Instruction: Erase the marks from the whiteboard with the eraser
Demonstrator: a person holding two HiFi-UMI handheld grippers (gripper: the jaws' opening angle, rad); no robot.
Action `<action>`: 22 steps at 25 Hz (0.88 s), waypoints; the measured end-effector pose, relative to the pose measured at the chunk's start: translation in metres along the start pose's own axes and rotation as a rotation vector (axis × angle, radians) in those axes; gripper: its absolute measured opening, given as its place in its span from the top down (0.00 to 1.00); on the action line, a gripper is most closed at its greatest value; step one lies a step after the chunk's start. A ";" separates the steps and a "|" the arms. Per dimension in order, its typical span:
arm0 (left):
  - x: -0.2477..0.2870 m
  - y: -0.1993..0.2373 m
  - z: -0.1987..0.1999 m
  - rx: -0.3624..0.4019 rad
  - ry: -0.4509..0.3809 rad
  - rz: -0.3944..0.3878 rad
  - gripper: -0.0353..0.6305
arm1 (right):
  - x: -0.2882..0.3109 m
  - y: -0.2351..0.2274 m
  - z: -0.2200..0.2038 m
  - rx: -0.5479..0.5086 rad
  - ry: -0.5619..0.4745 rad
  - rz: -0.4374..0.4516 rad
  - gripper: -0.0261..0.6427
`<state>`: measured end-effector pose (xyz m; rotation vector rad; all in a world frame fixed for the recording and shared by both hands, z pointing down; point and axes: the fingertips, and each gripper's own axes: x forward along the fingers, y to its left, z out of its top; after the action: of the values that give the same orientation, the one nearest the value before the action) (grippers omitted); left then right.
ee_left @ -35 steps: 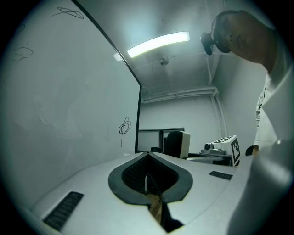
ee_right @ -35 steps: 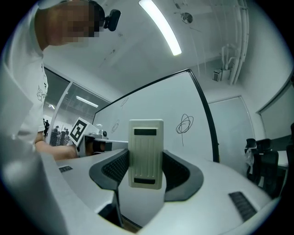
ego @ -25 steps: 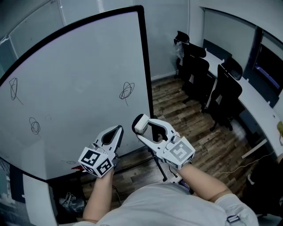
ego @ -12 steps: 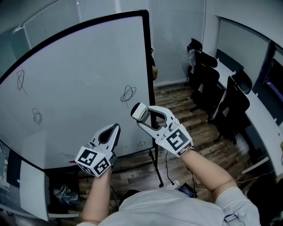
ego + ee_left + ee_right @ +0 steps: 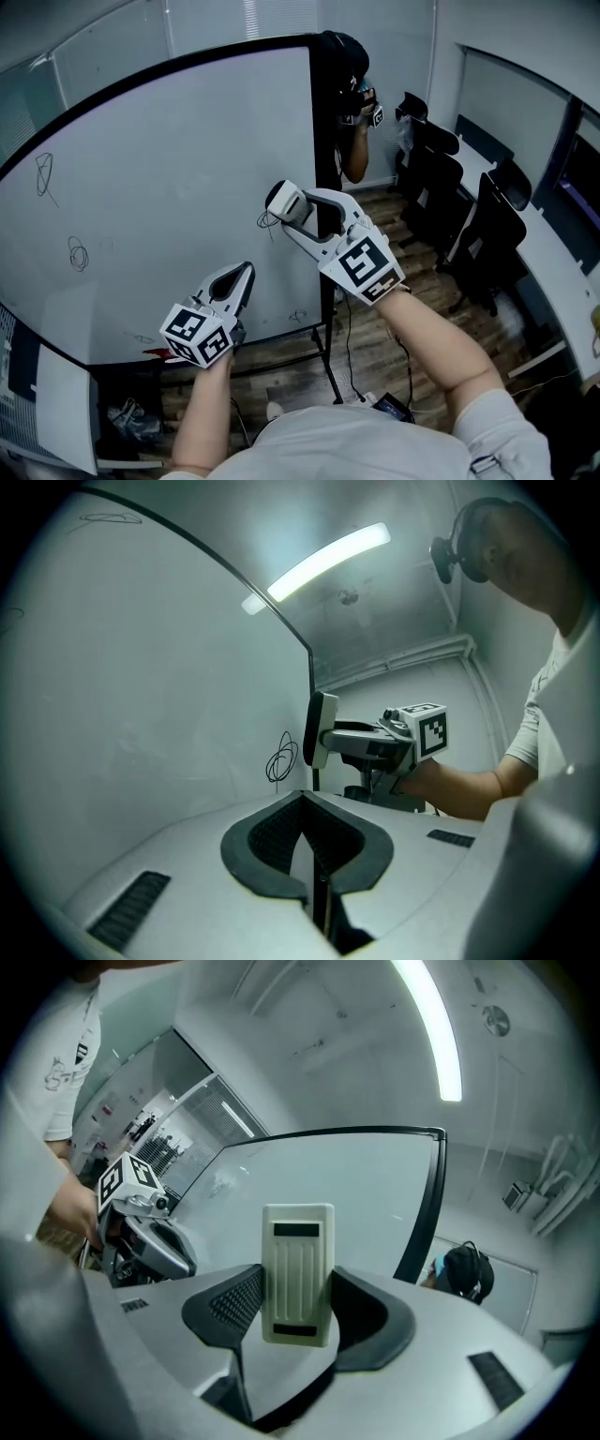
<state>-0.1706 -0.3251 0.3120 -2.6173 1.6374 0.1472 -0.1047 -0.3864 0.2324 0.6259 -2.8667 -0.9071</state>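
Whiteboard (image 5: 159,169): big, black-framed, upright on a stand, fills the left half of the head view. Wood floor (image 5: 375,319) below and to its right. Row of black office chairs (image 5: 487,220) along the right side. A second person (image 5: 349,89) stands just past the board's right edge, wearing dark headgear.

Right tongs (image 5: 292,208) are raised at the board's right part and clamped on the eraser (image 5: 298,1274), a pale ribbed block held upright between both pads. Left gripper view shows its face turned to the board, just beside a scribble (image 5: 281,758). Can't tell if it actually touches the board.

Left tongs (image 5: 242,281) are lower and nearer the body, pointing at the board's bottom edge. Pads are pressed together with nothing between them.

Other marks on the board: a loop scribble at upper left (image 5: 44,173), another below it (image 5: 77,253), and a small one near the bottom right corner (image 5: 298,316).
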 end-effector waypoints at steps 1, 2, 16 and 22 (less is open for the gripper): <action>0.001 0.002 0.000 -0.001 -0.001 -0.002 0.94 | 0.003 -0.004 0.002 -0.012 0.008 -0.007 0.61; 0.001 0.003 0.000 -0.001 -0.003 -0.004 0.94 | 0.006 -0.006 0.005 -0.025 0.014 -0.014 0.61; -0.003 0.023 -0.001 -0.023 -0.021 0.003 0.94 | 0.031 0.003 0.009 -0.208 0.042 -0.049 0.61; -0.004 0.022 -0.010 -0.035 -0.005 0.006 0.94 | 0.035 0.029 -0.012 -0.265 0.072 -0.010 0.61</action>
<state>-0.1910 -0.3322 0.3224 -2.6351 1.6559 0.1842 -0.1445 -0.3853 0.2571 0.6307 -2.6186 -1.2118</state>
